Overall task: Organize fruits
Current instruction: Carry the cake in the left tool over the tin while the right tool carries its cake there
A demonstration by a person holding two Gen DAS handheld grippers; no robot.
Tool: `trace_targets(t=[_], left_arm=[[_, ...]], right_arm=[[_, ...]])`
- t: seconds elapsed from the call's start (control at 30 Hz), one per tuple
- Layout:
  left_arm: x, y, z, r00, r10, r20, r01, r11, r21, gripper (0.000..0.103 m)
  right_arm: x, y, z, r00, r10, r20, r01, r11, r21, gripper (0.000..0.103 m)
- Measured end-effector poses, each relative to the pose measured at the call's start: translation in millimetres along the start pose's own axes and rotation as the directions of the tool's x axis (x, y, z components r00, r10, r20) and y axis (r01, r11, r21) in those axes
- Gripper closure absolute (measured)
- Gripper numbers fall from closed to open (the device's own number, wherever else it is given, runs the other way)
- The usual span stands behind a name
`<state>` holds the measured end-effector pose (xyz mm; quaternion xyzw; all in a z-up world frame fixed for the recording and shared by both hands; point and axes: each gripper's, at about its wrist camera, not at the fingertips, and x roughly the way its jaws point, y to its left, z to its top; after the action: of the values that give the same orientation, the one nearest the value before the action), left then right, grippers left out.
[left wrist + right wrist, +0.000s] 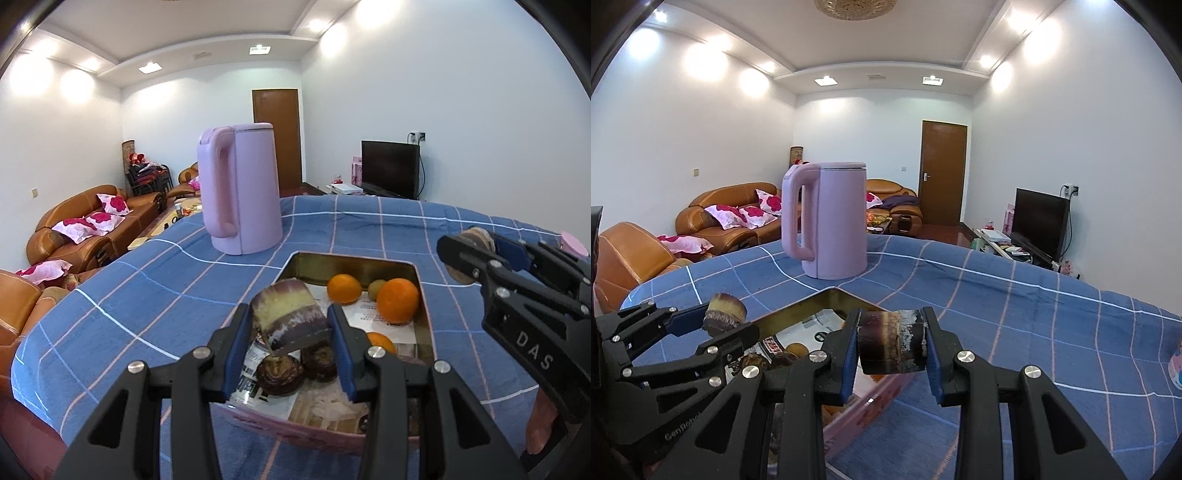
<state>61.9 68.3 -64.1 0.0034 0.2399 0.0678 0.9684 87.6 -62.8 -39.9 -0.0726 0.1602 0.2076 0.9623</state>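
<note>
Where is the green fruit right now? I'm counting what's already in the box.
In the left wrist view the green fruit lies inside the box near its far wall, wedged between two oranges, right of the kettle.

From the left hand-held gripper (291, 332) we look forward, close above the tin box (424, 317). From the right hand-held gripper (892, 349) we face likewise, sharing the pink kettle (834, 221), door (942, 173) and worktop (1015, 314).

Pink cup (574, 243), perhaps, cut off rightward
</note>
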Motion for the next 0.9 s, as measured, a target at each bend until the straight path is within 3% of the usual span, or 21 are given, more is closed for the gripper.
trace_targets(t=[0.9], left_arm=[[19.8,12.6,-10.3,0.995,0.004,-0.096,-0.006,1.000,-0.015,0.059]], right_arm=[[42.4,23.3,0.3,0.995,0.032,-0.095,-0.034,0.999,-0.012,0.070]])
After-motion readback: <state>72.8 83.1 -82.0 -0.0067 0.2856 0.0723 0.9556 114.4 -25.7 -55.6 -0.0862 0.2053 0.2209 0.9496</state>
